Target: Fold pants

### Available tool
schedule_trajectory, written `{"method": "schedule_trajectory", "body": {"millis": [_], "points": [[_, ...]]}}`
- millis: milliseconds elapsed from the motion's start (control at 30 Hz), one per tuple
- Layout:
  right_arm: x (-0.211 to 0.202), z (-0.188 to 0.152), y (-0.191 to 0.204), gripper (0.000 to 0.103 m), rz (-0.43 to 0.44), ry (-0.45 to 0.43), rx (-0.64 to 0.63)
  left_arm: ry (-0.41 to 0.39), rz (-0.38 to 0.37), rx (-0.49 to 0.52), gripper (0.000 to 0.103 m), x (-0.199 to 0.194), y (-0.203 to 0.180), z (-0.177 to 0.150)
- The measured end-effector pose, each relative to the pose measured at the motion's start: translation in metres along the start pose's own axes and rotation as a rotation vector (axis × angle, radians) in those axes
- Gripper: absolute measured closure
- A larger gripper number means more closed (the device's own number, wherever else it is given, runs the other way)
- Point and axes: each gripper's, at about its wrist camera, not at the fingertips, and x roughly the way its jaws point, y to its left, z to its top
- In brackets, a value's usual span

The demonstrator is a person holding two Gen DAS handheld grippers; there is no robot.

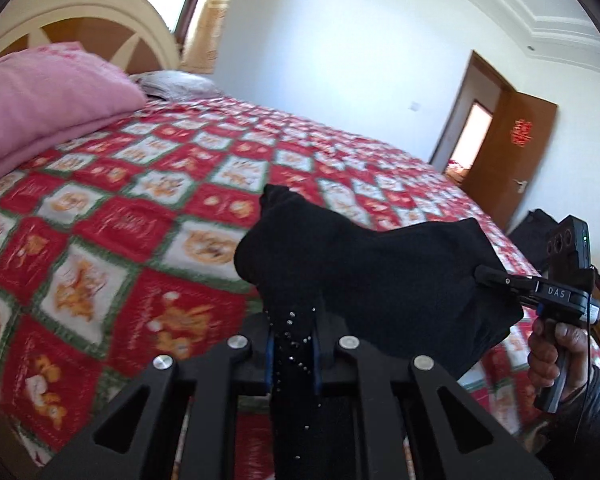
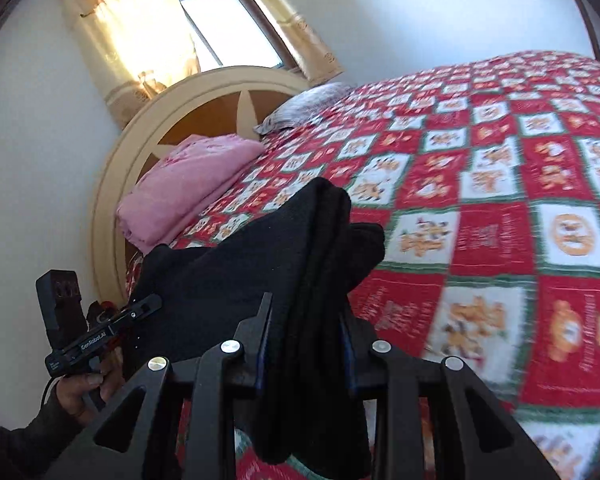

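While the black fabric pants (image 1: 364, 280) are held above the red patchwork quilt (image 1: 148, 208), both grippers — left gripper (image 1: 294, 356), right gripper (image 2: 306, 356) — are clamped on cloth bunched between their jaws.

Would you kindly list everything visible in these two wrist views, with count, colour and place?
pants: one, black, held up above the bed between both grippers
bedspread: one, red and white checks with orange figures, covering the bed
folded blanket: one, pink, at the head of the bed
pillow: one, grey patterned, beside the blanket by the headboard
headboard: one, cream and brown, arched, against the wall
window: one, with yellow curtains, above the headboard
door: one, brown, open, past the foot of the bed
left gripper: one, black, shut on the pants
right gripper: one, black, shut on the pants
right hand: one, gripping the right gripper's handle
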Motion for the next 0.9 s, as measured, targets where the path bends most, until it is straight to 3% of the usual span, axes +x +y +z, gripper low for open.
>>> {"method": "schedule_trajectory", "body": {"millis": [67, 100, 133, 200, 400, 500, 567, 633, 700, 800, 900], "points": [[0.021, -0.003, -0.006, 0.074, -0.034, 0.039, 0.015, 0.054, 0.045, -0.026, 0.074, 0.018, 0.014, -0.01], [0.027, -0.004, -0.007, 0.072, -0.069, 0.047, 0.012, 0.072, 0.072, -0.035, 0.06, 0.023, 0.017, -0.015], [0.032, -0.006, -0.011, 0.067, -0.116, 0.056, 0.01, 0.086, 0.102, -0.048, 0.039, 0.028, 0.021, -0.019], [0.034, -0.012, -0.02, 0.055, -0.17, 0.077, 0.029, 0.065, 0.121, -0.081, 0.029, 0.029, 0.027, -0.024], [0.007, -0.026, -0.03, 0.039, -0.263, 0.068, -0.036, 0.062, 0.123, -0.093, 0.02, 0.027, 0.031, -0.028], [-0.012, -0.028, -0.03, 0.038, -0.263, 0.012, -0.017, 0.041, 0.159, -0.069, 0.02, 0.02, 0.028, -0.028], [-0.012, -0.031, -0.021, 0.038, -0.268, 0.027, -0.064, 0.024, 0.19, -0.045, 0.019, 0.019, 0.026, -0.024], [0.0, -0.038, -0.017, 0.038, -0.337, 0.102, -0.134, 0.01, 0.22, -0.062, 0.007, 0.019, 0.032, -0.022], [-0.001, -0.039, -0.025, 0.033, -0.326, 0.089, -0.119, 0.036, 0.248, -0.096, 0.001, 0.026, 0.041, -0.023], [-0.004, -0.038, -0.034, 0.028, -0.312, 0.092, -0.072, 0.049, 0.255, -0.116, 0.001, 0.027, 0.046, -0.027], [-0.01, -0.04, -0.021, 0.028, -0.36, 0.08, -0.12, 0.066, 0.283, -0.102, 0.001, 0.019, 0.036, -0.026]]}}
